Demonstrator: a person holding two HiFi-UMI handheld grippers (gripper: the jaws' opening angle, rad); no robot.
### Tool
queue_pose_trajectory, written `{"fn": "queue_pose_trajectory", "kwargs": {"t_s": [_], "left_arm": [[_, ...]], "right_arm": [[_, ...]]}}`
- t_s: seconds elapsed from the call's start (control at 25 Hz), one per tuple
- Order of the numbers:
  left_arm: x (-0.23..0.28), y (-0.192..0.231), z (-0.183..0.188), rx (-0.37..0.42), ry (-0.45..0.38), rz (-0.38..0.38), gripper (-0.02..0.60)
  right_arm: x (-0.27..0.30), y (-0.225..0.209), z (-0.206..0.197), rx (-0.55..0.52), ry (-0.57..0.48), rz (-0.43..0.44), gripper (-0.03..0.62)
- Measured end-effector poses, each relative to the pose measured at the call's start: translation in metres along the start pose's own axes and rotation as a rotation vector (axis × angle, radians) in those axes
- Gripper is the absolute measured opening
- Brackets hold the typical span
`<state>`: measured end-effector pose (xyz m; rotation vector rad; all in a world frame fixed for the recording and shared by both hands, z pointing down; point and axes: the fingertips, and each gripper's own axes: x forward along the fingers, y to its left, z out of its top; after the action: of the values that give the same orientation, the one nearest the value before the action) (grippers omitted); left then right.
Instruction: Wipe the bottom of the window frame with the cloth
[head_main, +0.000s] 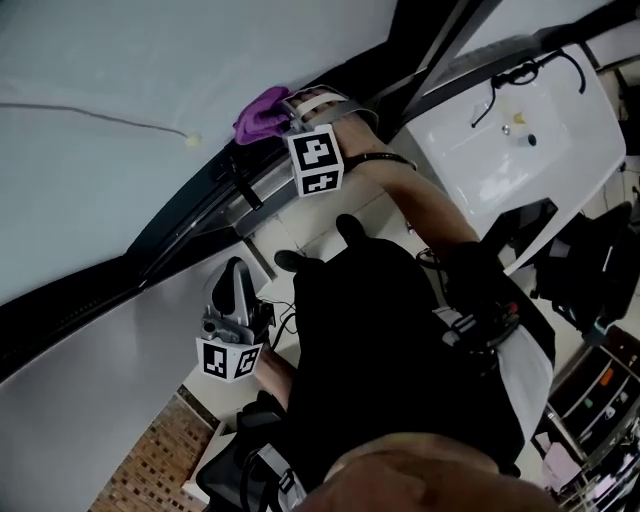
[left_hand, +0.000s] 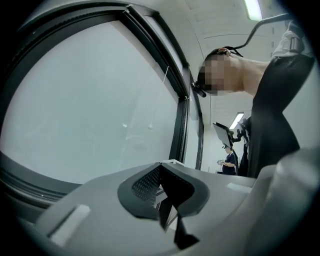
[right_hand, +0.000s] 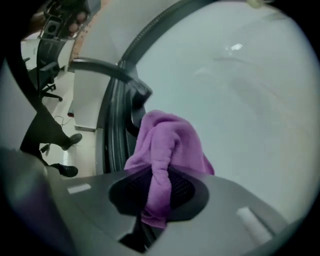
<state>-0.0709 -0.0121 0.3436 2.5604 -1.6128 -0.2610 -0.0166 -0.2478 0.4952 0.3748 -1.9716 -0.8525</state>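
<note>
**A:** How do we stand on the bottom of the window frame (head_main: 190, 225)?

**B:** We judge we're mid-wipe. Our right gripper (right_hand: 159, 192) is clamped on the purple cloth (right_hand: 167, 145), which bunches at the frame, beside the glass (head_main: 150, 60).

**A:** And our left gripper (left_hand: 162, 192)?

**B:** Jaws closed on nothing, held lower down, off the frame.

**A:** Next?

**B:** We'd drag the cloth along the frame, pressing down, with 1 gripper doing the work.

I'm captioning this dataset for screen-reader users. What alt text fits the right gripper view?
The right gripper is shut on a soft purple towelling cloth, which bunches up ahead of the jaws beside the dark window frame, with pale glass filling the right side.
</note>
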Motion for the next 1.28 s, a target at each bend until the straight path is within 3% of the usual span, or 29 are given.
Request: {"fn": "queue_pose_trajectory", "kwargs": {"t_s": [0.2, 0.32, 0.48, 0.64, 0.72, 0.76, 0.88, 0.96, 1.12, 1.2, 1.28], "left_arm": [[0.016, 0.009, -0.003, -0.027, -0.013, -0.071, 0.003], [0.026, 0.002, 0.002, -0.021, -0.015, -0.114, 0.003], [0.023, 0.001, 0.005, -0.023, -0.025, -0.127, 0.002], [0.015, 0.015, 0.004, -0.026, -0.036, -0.114, 0.002], [0.009, 0.022, 0.005, -0.03, -0.04, -0.104, 0.003], [0.008, 0.025, 0.005, -0.034, -0.042, -0.097, 0.003], [0.01, 0.031, 0.002, -0.05, -0.048, -0.091, 0.002], [0.013, 0.029, 0.001, -0.056, -0.053, -0.107, 0.002], [0.016, 0.027, 0.002, -0.058, -0.062, -0.123, 0.002], [0.017, 0.028, 0.001, -0.062, -0.062, -0.127, 0.002], [0.018, 0.03, 0.001, -0.07, -0.064, -0.133, 0.003]], "right_arm": [[-0.02, -0.04, -0.143, 0.173, 0.253, -0.089, 0.054], [-0.033, -0.06, -0.203, 0.182, 0.415, -0.142, 0.054], [-0.04, -0.067, -0.238, 0.081, 0.677, -0.192, 0.052], [-0.049, -0.062, -0.249, 0.069, 0.814, -0.156, 0.059], [-0.068, -0.058, -0.229, 0.112, 0.772, -0.164, 0.064], [-0.077, -0.057, -0.203, 0.161, 0.676, -0.171, 0.064], [-0.082, -0.048, -0.077, 0.356, 0.191, -0.119, 0.066], [-0.059, -0.027, -0.009, 0.374, 0.002, -0.053, 0.064], [0.007, 0.009, 0.03, 0.085, 0.064, -0.066, 0.054], [0.005, 0.004, 0.011, -0.042, 0.157, -0.096, 0.055], [-0.003, -0.01, -0.04, -0.136, 0.314, -0.126, 0.055]]}}
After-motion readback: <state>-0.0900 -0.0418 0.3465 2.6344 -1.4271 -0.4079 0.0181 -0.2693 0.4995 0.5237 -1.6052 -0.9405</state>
